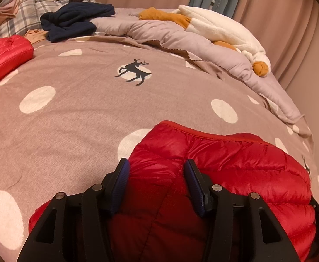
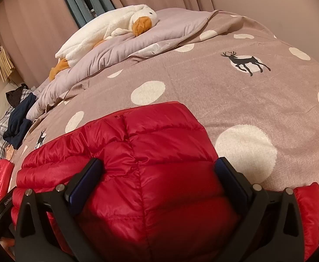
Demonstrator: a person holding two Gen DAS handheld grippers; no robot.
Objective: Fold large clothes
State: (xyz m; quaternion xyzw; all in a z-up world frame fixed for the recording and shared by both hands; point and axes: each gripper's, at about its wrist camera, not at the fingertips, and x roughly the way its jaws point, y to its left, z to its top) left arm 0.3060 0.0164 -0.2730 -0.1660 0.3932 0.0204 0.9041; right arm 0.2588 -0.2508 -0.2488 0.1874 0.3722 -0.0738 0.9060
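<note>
grippers over folded, puffy red jacket

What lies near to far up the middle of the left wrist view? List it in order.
left gripper → red puffer jacket → deer print on the spotted duvet → navy garment → plaid pillow

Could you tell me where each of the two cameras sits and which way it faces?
Left wrist: on the left tool, angled down over the red puffer jacket on the dotted duvet; only its two fingers show, apart.
Right wrist: on the right tool, angled down over the same jacket; its fingers show, wider apart.
Shared: jacket, duvet, plush duck, navy garment.
</note>
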